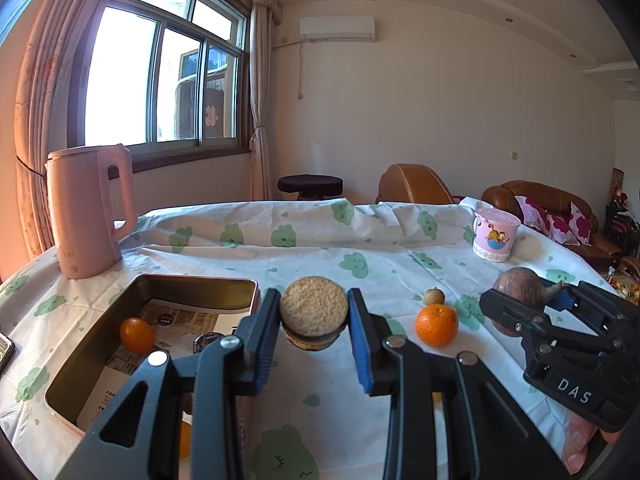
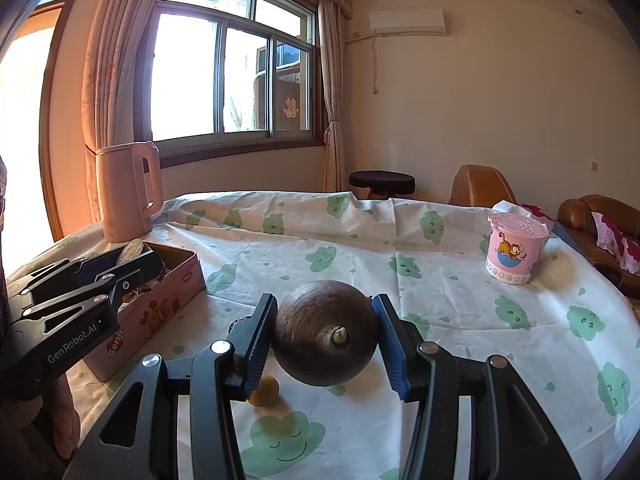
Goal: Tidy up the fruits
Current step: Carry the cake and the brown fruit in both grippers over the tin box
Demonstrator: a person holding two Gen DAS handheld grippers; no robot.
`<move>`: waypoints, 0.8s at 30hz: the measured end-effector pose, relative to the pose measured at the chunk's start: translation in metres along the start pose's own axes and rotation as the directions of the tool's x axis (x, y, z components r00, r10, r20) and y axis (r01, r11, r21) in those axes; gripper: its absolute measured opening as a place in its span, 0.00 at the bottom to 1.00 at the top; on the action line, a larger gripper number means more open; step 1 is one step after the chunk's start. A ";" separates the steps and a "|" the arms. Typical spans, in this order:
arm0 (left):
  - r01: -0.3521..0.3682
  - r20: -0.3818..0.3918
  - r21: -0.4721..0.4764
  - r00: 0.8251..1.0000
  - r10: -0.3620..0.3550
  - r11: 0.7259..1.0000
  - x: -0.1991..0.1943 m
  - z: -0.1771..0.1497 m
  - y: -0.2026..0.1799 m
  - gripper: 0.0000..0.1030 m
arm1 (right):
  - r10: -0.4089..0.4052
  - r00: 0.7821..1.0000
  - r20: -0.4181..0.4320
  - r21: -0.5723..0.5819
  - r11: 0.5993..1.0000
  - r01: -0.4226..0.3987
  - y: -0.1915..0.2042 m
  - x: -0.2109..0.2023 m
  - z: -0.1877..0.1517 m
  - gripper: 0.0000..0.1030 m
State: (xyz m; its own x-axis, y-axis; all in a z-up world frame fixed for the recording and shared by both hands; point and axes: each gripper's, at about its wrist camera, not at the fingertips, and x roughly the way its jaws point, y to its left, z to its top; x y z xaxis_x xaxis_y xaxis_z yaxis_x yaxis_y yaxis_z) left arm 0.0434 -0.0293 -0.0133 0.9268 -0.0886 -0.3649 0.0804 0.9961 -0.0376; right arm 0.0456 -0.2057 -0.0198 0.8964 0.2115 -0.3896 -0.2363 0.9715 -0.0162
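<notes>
My left gripper is shut on a round sandwich biscuit, held just right of an open tin box. An orange lies inside the tin on printed paper. On the cloth to the right sit a second orange and a small brown fruit. My right gripper is shut on a dark round fruit above the cloth. The small brown fruit lies under its left finger. In the right wrist view the left gripper hangs over the tin box.
A pink kettle stands behind the tin at the back left. A pink cartoon cup with a lid stands at the back right. The table wears a white cloth with green prints. Brown sofas and a stool lie beyond its far edge.
</notes>
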 end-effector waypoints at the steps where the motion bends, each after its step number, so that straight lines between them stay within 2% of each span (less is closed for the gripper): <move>1: -0.003 -0.005 -0.001 1.000 0.003 1.000 0.000 0.000 0.002 0.34 | 0.006 1.000 -0.005 -0.005 1.000 -0.006 0.002 0.001 0.001 0.50; 10: -0.077 -0.060 -0.045 0.995 0.074 0.996 0.002 0.004 0.045 0.34 | 0.108 0.994 -0.035 -0.052 0.993 -0.110 0.038 0.014 0.022 0.50; 15: -0.129 -0.077 -0.058 0.989 0.125 0.990 -0.002 0.006 0.075 0.34 | 0.174 0.983 -0.056 -0.072 0.981 -0.178 0.063 0.026 0.032 0.50; 24: -0.204 -0.121 -0.089 0.974 0.193 0.975 0.001 0.006 0.119 0.34 | 0.238 0.968 -0.077 -0.120 0.962 -0.246 0.105 0.045 0.045 0.50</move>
State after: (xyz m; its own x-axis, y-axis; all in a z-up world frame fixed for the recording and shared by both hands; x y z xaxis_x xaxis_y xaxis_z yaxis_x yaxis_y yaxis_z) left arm 0.0561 0.0894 -0.0121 0.8735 0.1051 -0.4754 -0.1435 0.9886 -0.0451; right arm 0.0784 -0.0897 0.0028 0.7829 0.4278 -0.4517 -0.4926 0.8698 -0.0300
